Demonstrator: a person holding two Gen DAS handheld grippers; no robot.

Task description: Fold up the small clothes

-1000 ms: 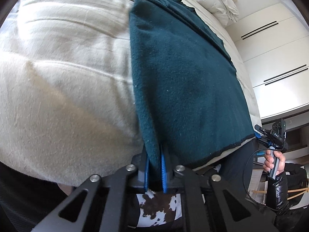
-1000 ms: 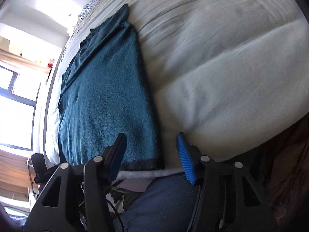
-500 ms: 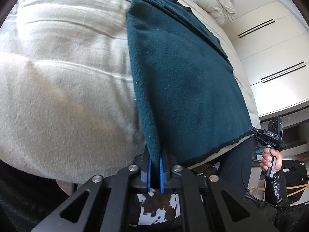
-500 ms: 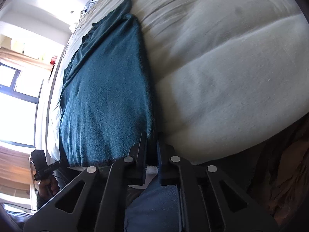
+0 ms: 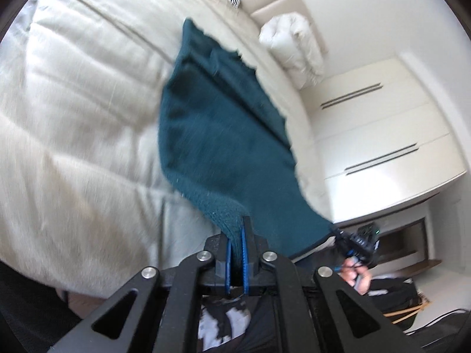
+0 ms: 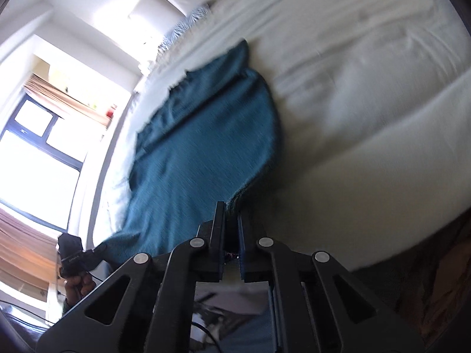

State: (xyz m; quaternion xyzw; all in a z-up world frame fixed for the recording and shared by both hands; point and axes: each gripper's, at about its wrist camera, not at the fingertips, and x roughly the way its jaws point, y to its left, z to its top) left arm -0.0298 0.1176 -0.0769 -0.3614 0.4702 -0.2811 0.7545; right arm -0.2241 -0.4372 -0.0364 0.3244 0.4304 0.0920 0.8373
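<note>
While the wide pale bed (image 5: 82, 135) takes up most of the room, a dark teal knitted garment (image 5: 217, 135) lies lengthwise along it, its near hem lifted off the cover. It looks soft, thick and limp, light enough to carry by two corners but sure to sag in the middle, so those near corners are the sensible places to hold. A folded white duvet (image 5: 294, 47) sits by the headboard, well apart. The left gripper (image 5: 235, 250) is pinched tight on one near corner. The right gripper (image 6: 231, 235) has just been closing and now clamps the other. Both views are smeared with blur; the garment's far end is bunched and hard to read, and its underside is hidden.
</note>
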